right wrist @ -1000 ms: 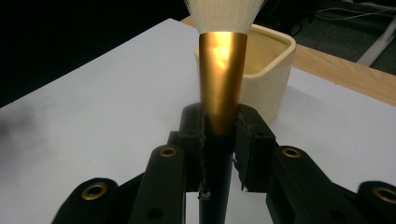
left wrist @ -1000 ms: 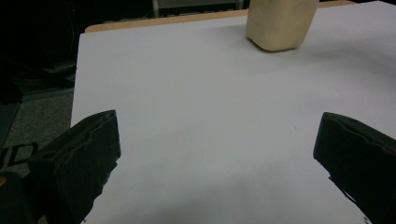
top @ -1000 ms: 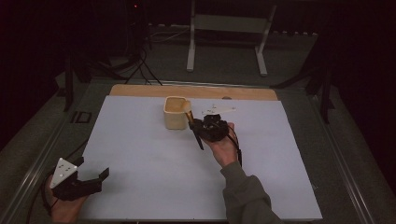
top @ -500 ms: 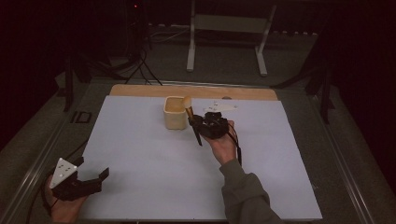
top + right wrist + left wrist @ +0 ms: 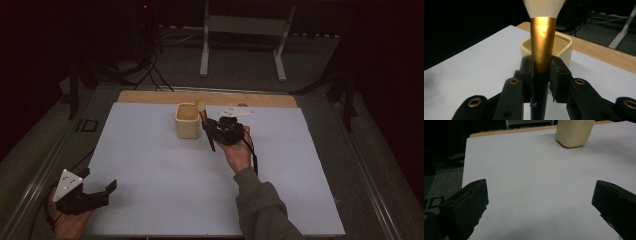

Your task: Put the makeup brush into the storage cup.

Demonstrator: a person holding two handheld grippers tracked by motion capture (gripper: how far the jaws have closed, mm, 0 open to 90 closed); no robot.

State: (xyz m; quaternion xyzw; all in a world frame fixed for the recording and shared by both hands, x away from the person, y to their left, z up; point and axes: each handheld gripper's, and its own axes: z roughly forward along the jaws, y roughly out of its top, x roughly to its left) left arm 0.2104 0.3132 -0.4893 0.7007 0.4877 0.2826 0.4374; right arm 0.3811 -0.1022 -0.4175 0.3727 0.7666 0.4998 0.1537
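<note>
A make-up brush with a black handle, a gold metal ferrule and a pale bristle head (image 5: 543,37) is clamped between the two black jaws of the right gripper (image 5: 541,77), the pads pressed against the handle just below the ferrule. In the right gripper view the brush is seen standing upright, its bristles at the top and its handle running down past the jaws. In the high view the same brush (image 5: 202,112) is seen near the middle of the table, tilted a little, with its bristle head at the far end and its dark handle pointing toward the near side; the right gripper (image 5: 216,131) is held there by a hand whose grey-green sleeve comes in from the near edge.

A cream-coloured, square, open-topped cup (image 5: 188,120) stands on the white sheet (image 5: 150,165) that covers the table, just to the left of the brush head. The brush is outside the cup; whether the two touch cannot be told. In the right gripper view the cup (image 5: 564,47) is seen directly behind the ferrule.

The left gripper (image 5: 100,192) is rested at the near left corner of the sheet, well apart from the cup, with its jaws spread wide and nothing between them. In the left gripper view the cup (image 5: 574,133) is seen at the far end of the sheet.
</note>
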